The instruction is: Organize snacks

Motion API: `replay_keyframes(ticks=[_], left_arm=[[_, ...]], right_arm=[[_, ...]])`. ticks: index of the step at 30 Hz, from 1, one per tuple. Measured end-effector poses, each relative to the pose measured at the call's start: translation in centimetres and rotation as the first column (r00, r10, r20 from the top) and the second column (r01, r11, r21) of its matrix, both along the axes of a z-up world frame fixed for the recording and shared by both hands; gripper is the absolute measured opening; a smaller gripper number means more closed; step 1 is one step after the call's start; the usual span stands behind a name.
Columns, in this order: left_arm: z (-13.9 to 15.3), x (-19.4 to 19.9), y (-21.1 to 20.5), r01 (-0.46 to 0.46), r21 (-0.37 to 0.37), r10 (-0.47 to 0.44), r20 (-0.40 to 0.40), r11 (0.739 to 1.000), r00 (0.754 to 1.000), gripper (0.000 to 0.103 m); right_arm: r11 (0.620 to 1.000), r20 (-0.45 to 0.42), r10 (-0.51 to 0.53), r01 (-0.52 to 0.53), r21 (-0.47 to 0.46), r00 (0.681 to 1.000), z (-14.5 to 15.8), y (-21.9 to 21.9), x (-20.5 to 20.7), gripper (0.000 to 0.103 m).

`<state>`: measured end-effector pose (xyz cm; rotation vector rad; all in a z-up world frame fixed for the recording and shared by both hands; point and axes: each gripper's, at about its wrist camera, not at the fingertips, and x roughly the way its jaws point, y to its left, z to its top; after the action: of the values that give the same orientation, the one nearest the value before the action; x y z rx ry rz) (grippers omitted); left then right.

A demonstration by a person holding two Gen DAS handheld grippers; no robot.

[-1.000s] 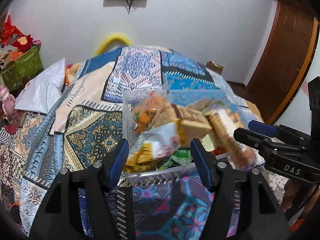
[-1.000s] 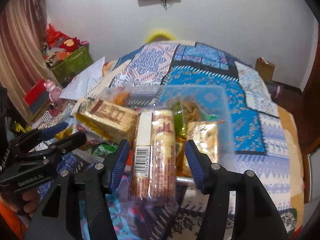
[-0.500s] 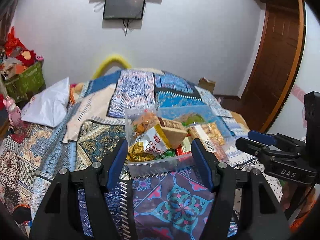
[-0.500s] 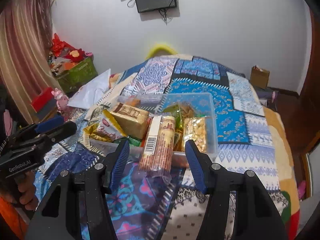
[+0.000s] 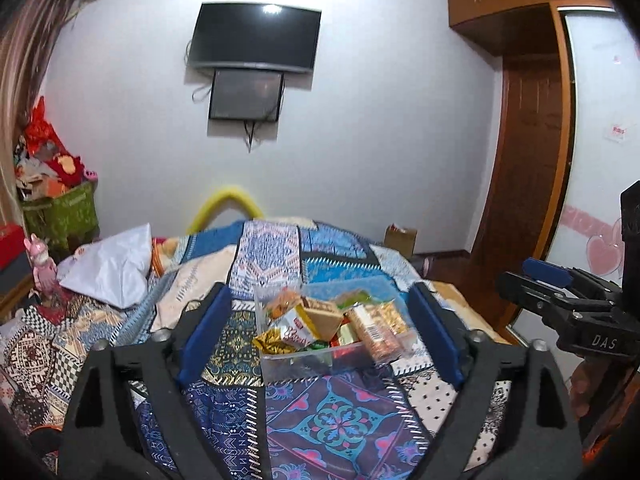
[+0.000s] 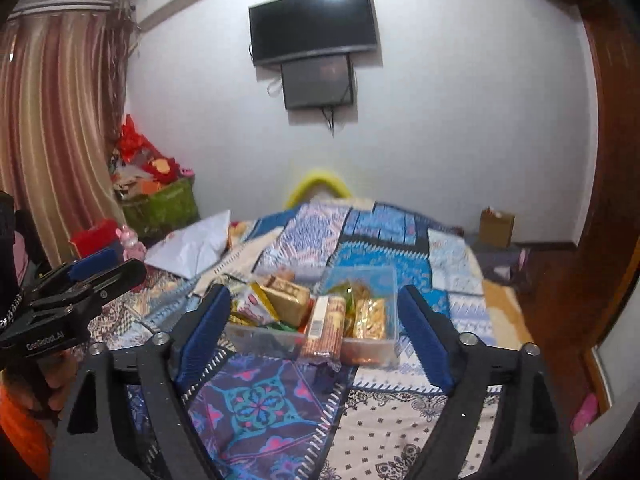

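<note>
The left gripper (image 5: pixel 320 332) is spread wide, its two blue-padded fingers (image 5: pixel 206 332) holding and touching nothing. Between them, further off toward 12 o'clock, sits the clear plastic container (image 5: pixel 308 360) on the bed (image 5: pixel 336 416), well clear of both pads. The right gripper (image 6: pixel 314 326) is likewise wide apart and empty, framing the same container (image 6: pixel 368 350) from its own side, with no contact.

In the left wrist view the right gripper (image 5: pixel 560 292) shows at 3 o'clock, seen side-on; in the right wrist view the left gripper (image 6: pixel 80 284) shows at 9 o'clock.

There is one container, heaped with packets. Countable in the left wrist view: one orange-brown tube of biscuits (image 5: pixel 374 336) lying over the front rim at the container's 4 o'clock, one tan boxy pack (image 5: pixel 322 314) tilted at the middle, one white and red pouch (image 5: pixel 298 330) just left of it, one gold foil packet (image 5: pixel 270 340) at the 8 o'clock corner, one bag of orange crisps (image 5: pixel 282 300) at 11 o'clock, and one golden bag (image 5: pixel 390 314) at 2 o'clock. Green and red wrappers lie beneath; their number cannot be told.

On the bed's patchwork cover, one white pillow (image 5: pixel 108 266) lies at 10 o'clock. On the wall at 12 o'clock hang two dark screens (image 5: pixel 256 40), one below the other.
</note>
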<state>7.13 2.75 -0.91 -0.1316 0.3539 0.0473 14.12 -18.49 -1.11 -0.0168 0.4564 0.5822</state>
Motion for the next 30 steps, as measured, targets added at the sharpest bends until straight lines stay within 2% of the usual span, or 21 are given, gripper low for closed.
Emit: replay_keyframes(ticks=[4, 6, 13, 30], left_arm=[[1.2, -1.6, -0.5, 0.004, 0.013, -0.004, 0.044, 1.000, 0.999, 0.100], [1.6, -2.2, -0.7, 0.000, 0.018, -0.001, 0.059, 1.000, 0.998, 0.101], [1.9, -3.0, -0.9, 0.008, 0.004, -0.009, 0.065, 1.000, 0.998, 0.102], [1.7, -3.4, -1.4, 0.016, 0.003, -0.016, 0.059, 1.000, 0.998, 0.102]], right_arm=[[1.000, 0.033, 0.001, -0.001, 0.012, 0.999, 0.8, -0.1, -1.2, 0.092], [1.000, 0.052, -0.007, 0.006, 0.017, 0.999, 1.1, -0.2, -1.7, 0.100], [1.000, 0.088, -0.013, 0.011, 0.022, 0.996, 1.6, -0.4, -2.7, 0.103], [0.999, 0.078, -0.015, 0.012, 0.046, 0.997, 1.5, -1.3, -3.2, 0.103]])
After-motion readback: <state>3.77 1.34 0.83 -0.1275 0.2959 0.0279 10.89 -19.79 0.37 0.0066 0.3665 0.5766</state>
